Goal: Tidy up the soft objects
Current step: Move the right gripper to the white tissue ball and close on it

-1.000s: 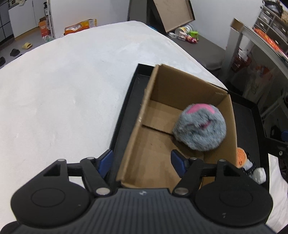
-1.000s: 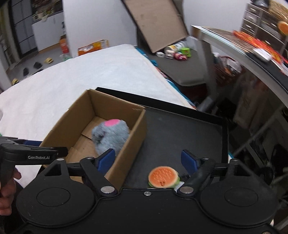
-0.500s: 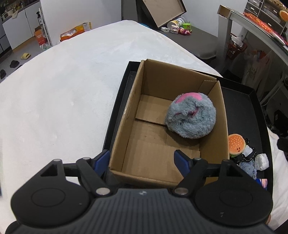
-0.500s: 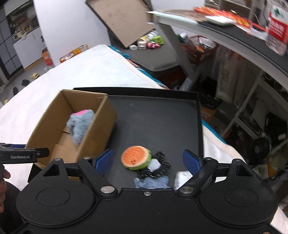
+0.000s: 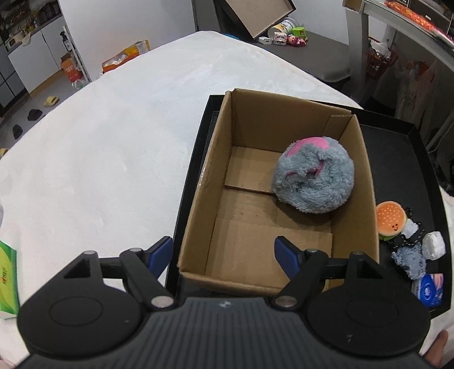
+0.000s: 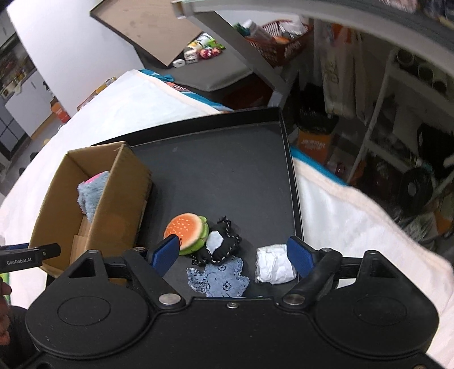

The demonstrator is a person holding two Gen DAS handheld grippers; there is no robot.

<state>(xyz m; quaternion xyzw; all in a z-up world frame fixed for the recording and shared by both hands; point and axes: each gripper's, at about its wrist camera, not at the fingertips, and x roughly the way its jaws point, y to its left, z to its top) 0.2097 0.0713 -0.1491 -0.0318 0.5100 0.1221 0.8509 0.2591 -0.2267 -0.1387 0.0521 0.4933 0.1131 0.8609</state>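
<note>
A grey and pink plush ball lies in the open cardboard box on the black tray; it also shows in the right wrist view. My left gripper is open and empty over the box's near end. On the tray right of the box lie a plush burger, a black and white pouch, a blue cloth piece and a white soft lump. My right gripper is open and empty, just above these small items.
The tray sits on a white blanket. A green packet lies at the left edge. A blue and white packet lies at the tray's near right corner. A desk and cluttered shelves stand to the right.
My left gripper has pulled back and up from the box. My right gripper has swung right from the box to over the small items, which now sit between its fingers.
</note>
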